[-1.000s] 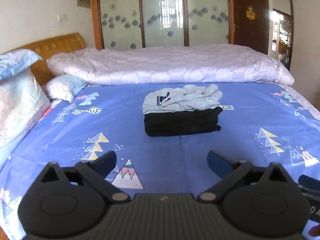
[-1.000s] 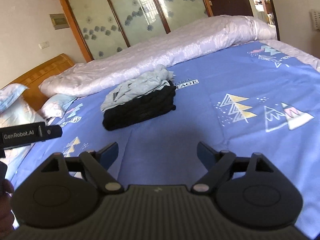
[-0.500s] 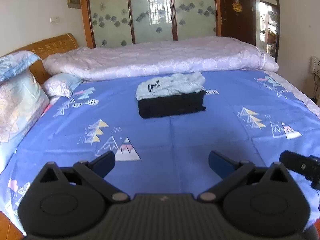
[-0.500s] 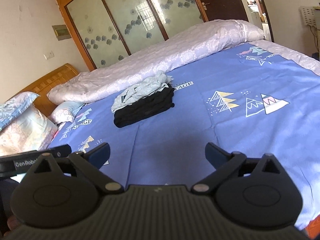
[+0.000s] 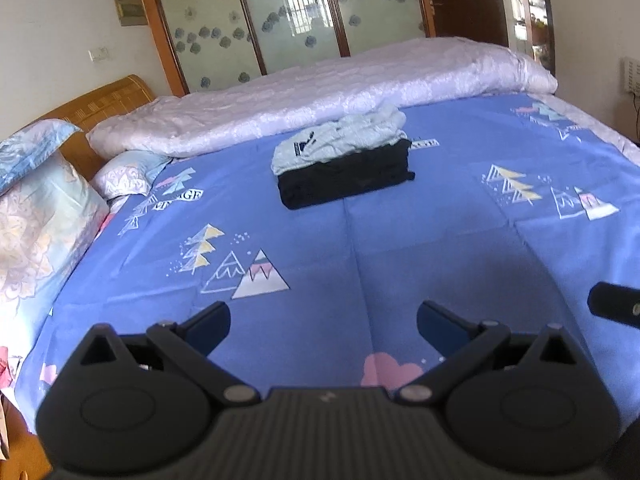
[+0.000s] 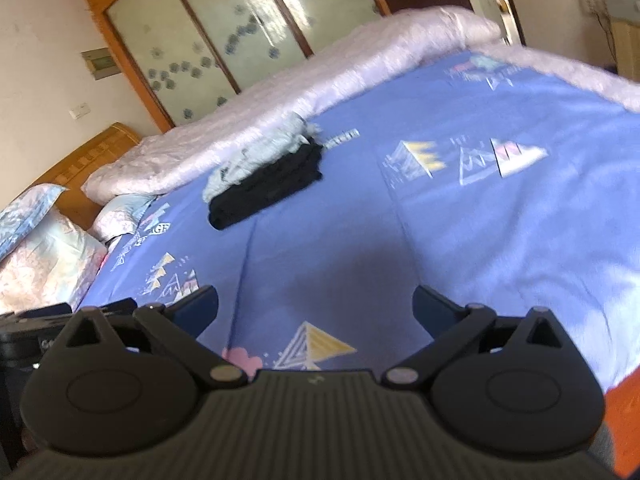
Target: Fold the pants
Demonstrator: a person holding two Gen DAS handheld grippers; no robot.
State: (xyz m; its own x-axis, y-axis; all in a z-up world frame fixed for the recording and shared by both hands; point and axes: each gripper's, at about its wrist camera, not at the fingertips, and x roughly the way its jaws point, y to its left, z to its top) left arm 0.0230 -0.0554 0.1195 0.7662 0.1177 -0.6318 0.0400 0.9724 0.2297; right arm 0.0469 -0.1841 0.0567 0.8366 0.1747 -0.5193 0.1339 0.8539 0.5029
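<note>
Folded black pants [image 5: 346, 176] lie in a neat stack in the middle of the blue bed sheet [image 5: 400, 240], with a folded light grey garment [image 5: 340, 138] on top. The stack also shows in the right wrist view [image 6: 266, 192], blurred. My left gripper [image 5: 324, 324] is open and empty, well back from the stack near the bed's front edge. My right gripper [image 6: 316, 306] is open and empty, also far from the stack. Part of the right gripper shows at the left wrist view's right edge [image 5: 616, 308].
A rolled pale pink quilt [image 5: 320, 96] lies along the far side of the bed. Pillows [image 5: 36, 216] lean on the wooden headboard [image 5: 100, 104] at the left. Glass wardrobe doors [image 5: 288, 20] stand behind. The bed's near edge is just below both grippers.
Both grippers have pulled further back from the folded stack toward the bed's near edge and tilted. The right wrist view is now blurred by motion. The stack has not moved.
</note>
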